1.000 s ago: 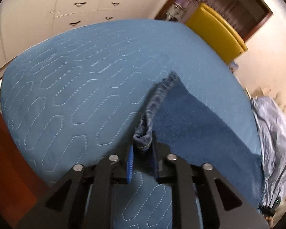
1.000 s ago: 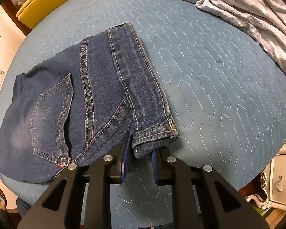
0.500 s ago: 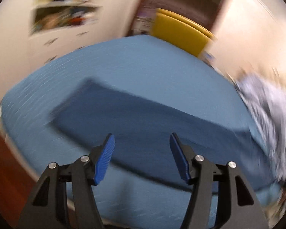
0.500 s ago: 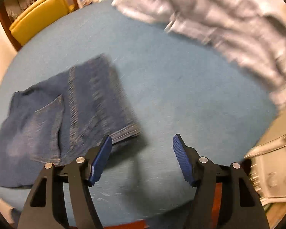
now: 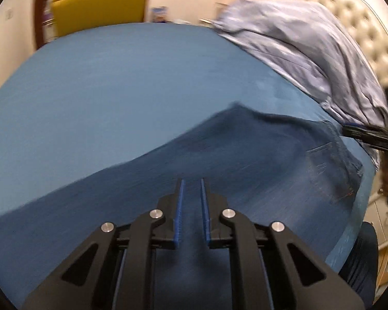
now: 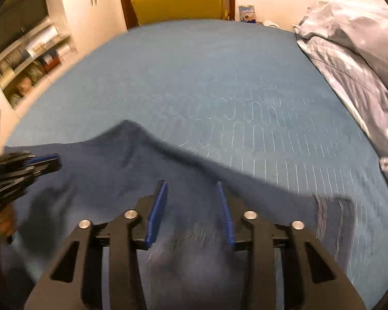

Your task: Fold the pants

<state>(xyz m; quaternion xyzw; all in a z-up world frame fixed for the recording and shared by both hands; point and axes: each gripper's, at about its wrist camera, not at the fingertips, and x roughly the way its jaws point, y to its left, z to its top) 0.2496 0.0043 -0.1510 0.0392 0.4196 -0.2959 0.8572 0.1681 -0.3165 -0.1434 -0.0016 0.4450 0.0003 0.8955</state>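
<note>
Both tongs have let go of the jeans hems they pinched a second ago. The left tongs (image 5: 191, 206) hover over the pants (image 5: 245, 160) near the bed's (image 5: 103, 90) front edge, narrowed to a slim gap and holding nothing; the right tongs (image 6: 191, 209) stand wider, also empty. That fold looks laid, so another likely follows. Only the left view shows the back pocket (image 5: 333, 165); only the right shows the far shelves (image 6: 28, 59).

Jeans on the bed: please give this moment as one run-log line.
jeans: lying on bed | left tongs: narrow gap, over denim | right tongs: open, empty
</note>
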